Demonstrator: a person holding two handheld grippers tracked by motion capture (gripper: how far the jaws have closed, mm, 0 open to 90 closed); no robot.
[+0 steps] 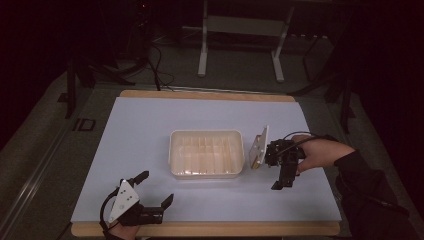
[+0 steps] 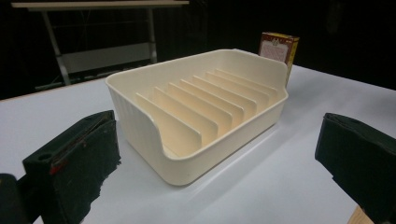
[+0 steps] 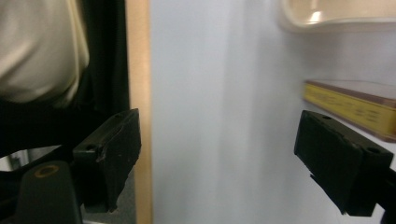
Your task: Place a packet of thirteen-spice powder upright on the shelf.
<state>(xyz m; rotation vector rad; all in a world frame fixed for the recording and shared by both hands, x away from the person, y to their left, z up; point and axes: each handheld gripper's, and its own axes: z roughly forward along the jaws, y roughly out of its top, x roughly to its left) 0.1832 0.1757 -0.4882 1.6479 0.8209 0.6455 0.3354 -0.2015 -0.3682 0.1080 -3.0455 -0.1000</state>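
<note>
A cream plastic rack [image 1: 206,133] with several upright dividers sits in the middle of the white table top. A flat box [image 1: 259,147] with a yellow edge stands on edge against the rack's right wall. My right gripper [image 1: 273,168] hangs just right of the box, open, with nothing between its jaws. Its own view has the box [image 3: 350,105] behind one jaw and the rack's rim [image 3: 336,21] beyond it. My left gripper [image 1: 155,188] rests open at the front left, pointed at the rack [image 2: 140,79], with the box [image 2: 279,49] behind the far corner.
The wooden table edge [image 1: 200,229] runs along the front, close to my left hand. A white metal stand [image 1: 240,30] and cables [image 1: 155,65] lie on the floor beyond the table. White table surface [image 1: 140,125] stretches left of the rack.
</note>
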